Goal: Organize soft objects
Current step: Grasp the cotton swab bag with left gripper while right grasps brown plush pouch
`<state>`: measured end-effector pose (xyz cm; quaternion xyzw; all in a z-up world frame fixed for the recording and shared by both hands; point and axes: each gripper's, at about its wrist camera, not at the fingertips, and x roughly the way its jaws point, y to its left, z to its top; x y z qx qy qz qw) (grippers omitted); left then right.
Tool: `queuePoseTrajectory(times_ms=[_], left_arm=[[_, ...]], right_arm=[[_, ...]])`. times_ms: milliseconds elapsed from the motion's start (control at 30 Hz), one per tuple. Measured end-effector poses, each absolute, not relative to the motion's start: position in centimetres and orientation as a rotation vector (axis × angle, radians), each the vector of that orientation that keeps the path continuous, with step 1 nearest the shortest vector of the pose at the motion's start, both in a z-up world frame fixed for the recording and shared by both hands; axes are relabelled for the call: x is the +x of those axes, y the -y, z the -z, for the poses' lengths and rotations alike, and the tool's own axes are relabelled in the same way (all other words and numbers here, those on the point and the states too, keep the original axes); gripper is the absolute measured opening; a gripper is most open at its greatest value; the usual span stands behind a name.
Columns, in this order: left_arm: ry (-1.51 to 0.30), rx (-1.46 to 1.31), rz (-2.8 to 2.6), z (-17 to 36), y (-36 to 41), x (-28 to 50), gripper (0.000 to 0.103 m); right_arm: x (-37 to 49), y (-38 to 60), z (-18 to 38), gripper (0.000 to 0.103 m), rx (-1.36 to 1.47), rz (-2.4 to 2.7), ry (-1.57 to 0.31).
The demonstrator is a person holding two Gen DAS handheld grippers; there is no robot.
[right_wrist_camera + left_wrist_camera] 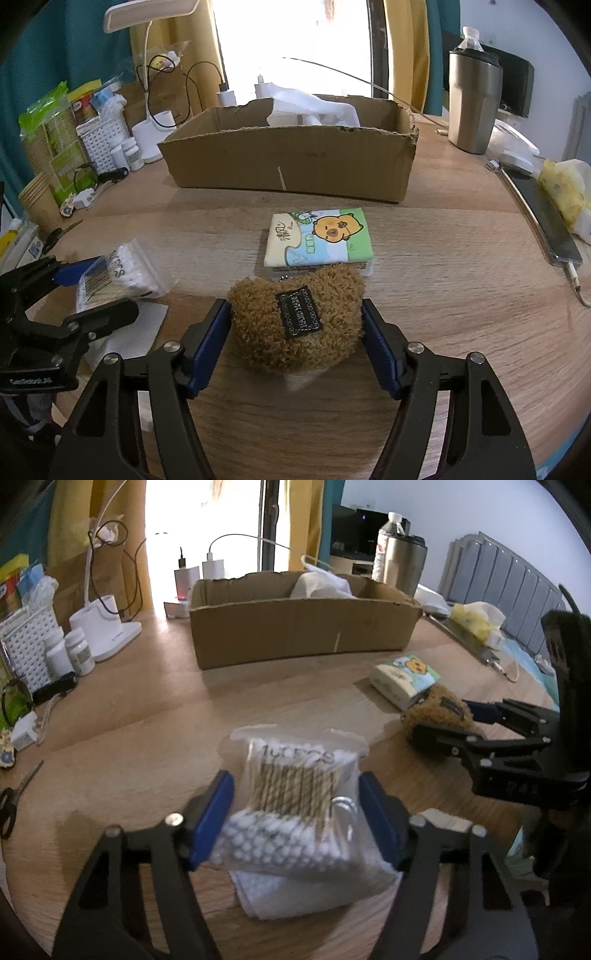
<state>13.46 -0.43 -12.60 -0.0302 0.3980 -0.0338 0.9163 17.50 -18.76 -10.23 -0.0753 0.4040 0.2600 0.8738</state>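
While angled downward, both grippers' fingers point(376, 350) seemingly clamp.

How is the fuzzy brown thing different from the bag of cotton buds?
The fuzzy brown pouch is plush and opaque, with a black label sewn on; the bag of cotton buds is clear plastic, showing white tips and striped sticks. The pouch lies straight on the wooden table; the bag lies on a white cloth. The pouch sits between the right hand-held gripper fingers, the bag between the left hand-held gripper fingers. Both lie before the cardboard box.
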Motion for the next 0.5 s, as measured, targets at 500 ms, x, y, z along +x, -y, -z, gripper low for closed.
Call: queuePoseTrajectory(times_ms=[500], left_arm=[[-0.761,-0.023,0.089,11.6,0.9,12.4,0.05]], right_arm=[[17.0,18.4,9.1,0.063,-0.166,-0.569,-0.812]])
